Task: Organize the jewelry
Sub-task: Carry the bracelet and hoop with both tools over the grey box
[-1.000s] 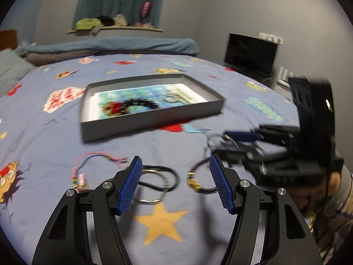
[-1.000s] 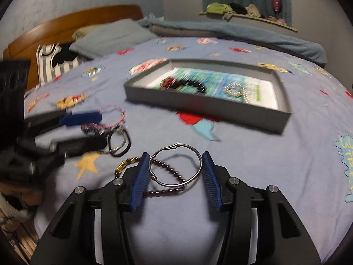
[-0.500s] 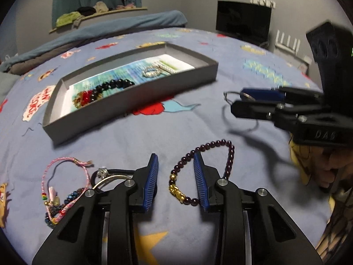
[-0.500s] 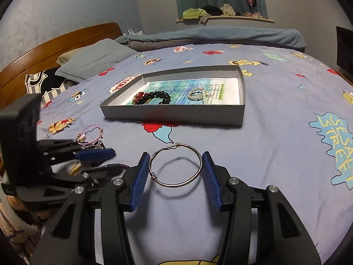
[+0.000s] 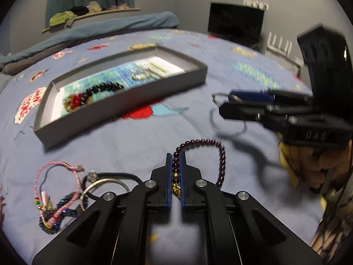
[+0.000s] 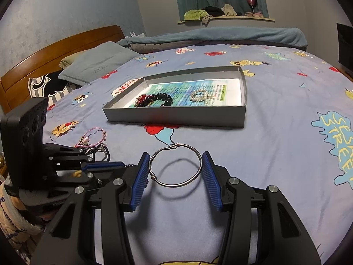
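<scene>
Two bracelets lay in the one grey tray (image 6: 176, 117), while the left gripper (image 5: 176, 165) pinched a beaded bracelet (image 5: 220, 154) and the right gripper (image 6: 175, 172) clasped a wire bangle (image 6: 176, 165).

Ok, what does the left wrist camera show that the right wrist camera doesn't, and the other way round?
Only the left wrist view shows the left gripper shut on the dark red bead bracelet, and a black screen by the wall. Only the right wrist view shows the wire bangle spanning the right gripper pads, plus the wooden headboard and pillow. Both show the grey tray holding jewelry and the loose bracelet pile on the bedsheet.
</scene>
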